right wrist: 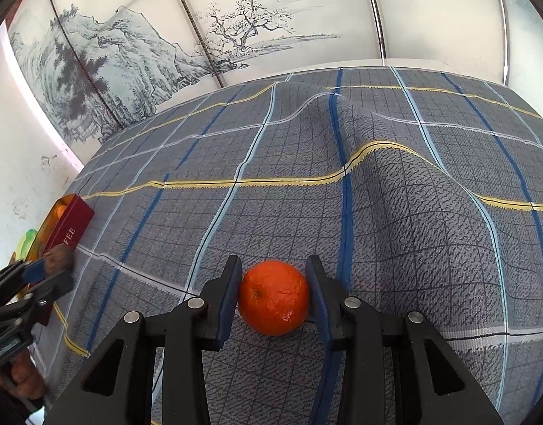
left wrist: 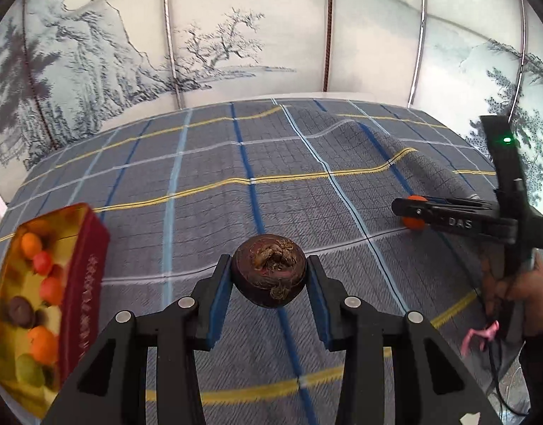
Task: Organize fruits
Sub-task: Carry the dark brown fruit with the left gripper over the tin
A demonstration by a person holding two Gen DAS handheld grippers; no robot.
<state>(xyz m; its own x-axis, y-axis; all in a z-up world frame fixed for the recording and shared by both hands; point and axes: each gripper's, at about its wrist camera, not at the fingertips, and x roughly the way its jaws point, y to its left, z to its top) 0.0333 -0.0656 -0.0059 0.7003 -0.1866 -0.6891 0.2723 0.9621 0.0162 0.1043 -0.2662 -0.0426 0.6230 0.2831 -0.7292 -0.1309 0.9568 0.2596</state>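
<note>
The left hand-held gripper (left wrist: 268, 276) is clamped on a dark brown fruit (left wrist: 268, 270), held clear above the checked cloth (left wrist: 236, 163), probably bound for the red box (left wrist: 83, 283) at its left, where 7 or so fruits already sit. The right hand-held gripper (right wrist: 273, 297) is clamped on an orange (right wrist: 273, 297) resting on the cloth, gripped across its middle so it cannot roll.

Both wrist cameras look steeply down along their tongs, close over the shared plaid cloth (left wrist: 271, 163), each catching the other's tongs.
</note>
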